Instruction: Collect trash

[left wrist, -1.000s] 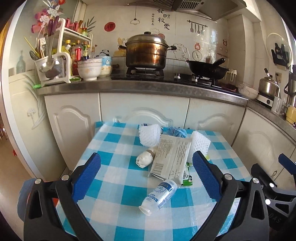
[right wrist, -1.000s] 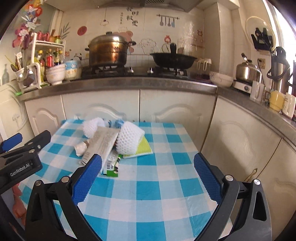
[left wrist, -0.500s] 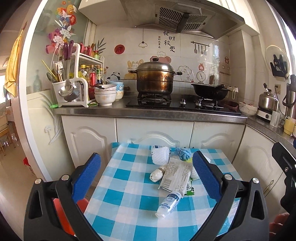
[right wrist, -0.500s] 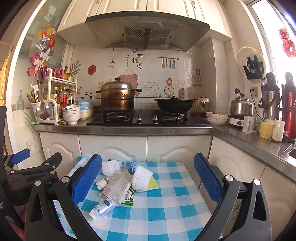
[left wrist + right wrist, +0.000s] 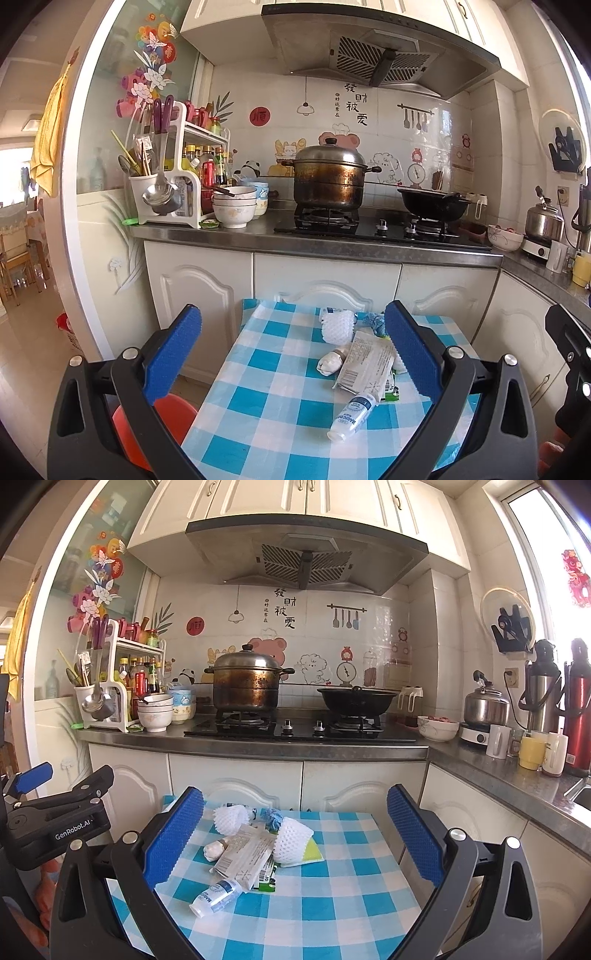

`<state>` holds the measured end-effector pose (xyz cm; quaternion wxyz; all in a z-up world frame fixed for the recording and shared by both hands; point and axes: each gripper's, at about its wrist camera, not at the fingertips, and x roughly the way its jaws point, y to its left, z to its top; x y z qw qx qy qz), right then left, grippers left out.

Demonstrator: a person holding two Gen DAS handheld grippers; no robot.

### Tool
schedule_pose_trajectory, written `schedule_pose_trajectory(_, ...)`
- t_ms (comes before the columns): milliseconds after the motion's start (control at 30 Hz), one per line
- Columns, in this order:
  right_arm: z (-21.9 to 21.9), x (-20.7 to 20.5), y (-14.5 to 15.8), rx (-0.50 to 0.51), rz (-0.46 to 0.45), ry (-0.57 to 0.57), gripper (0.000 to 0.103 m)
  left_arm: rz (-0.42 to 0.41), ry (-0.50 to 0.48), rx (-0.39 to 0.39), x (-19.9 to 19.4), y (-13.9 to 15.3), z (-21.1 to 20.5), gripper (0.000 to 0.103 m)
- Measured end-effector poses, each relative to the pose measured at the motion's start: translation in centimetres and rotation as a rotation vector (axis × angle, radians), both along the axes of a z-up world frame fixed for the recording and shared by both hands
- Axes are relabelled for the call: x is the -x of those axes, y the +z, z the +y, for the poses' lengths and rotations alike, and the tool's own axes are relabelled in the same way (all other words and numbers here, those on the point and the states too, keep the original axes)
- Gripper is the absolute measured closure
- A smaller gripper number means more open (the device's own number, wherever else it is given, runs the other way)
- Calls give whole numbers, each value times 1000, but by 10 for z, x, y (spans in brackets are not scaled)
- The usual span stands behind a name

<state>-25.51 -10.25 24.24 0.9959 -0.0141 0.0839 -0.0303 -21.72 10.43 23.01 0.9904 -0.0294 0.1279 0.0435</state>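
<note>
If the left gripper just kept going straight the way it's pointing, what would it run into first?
Probably the white cabinet doors under the counter. The left gripper is open and held above the checked table, so it seems to pass over the trash there, though depth is hard to judge.

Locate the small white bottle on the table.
The bottle lies on its side on the checked table, nearest the cameras, just in front of the flat wrapper; in the right wrist view it is left of centre.

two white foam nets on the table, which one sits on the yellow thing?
The right-hand foam net, resting on the yellow sheet. The other foam net lies farther back-left, directly on the checked tablecloth.
</note>
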Motion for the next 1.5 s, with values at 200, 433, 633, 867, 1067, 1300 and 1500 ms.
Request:
schedule_pose_trajectory(200,-2,0,0,-17,6,6,5,-18,4,-2,5,3,3,3)
schedule_pose_trajectory(433,-7,-1,-1,-49,26,20,5,-35,15,-8,9,5,1,3)
schedule_pose_trajectory(633,-11,-4,-4,-69,51,25,5,-32,13,-14,9,4,0,3)
schedule_pose_trajectory(867,-15,-9,-11,-91,84,27,5,-19,13,-16,5,0,-3,3)
schedule_pose_trajectory(1067,-19,-21,-26,-109,133,24,5,3,14,-17,-4,-8,-4,3)
schedule_pose_trajectory(1300,-23,-38,-48,-138,185,26,5,43,13,-23,-16,-25,-5,3)
schedule_pose_trajectory(1500,-22,-53,-67,-133,232,35,5,94,8,-27,-30,-43,-6,3)
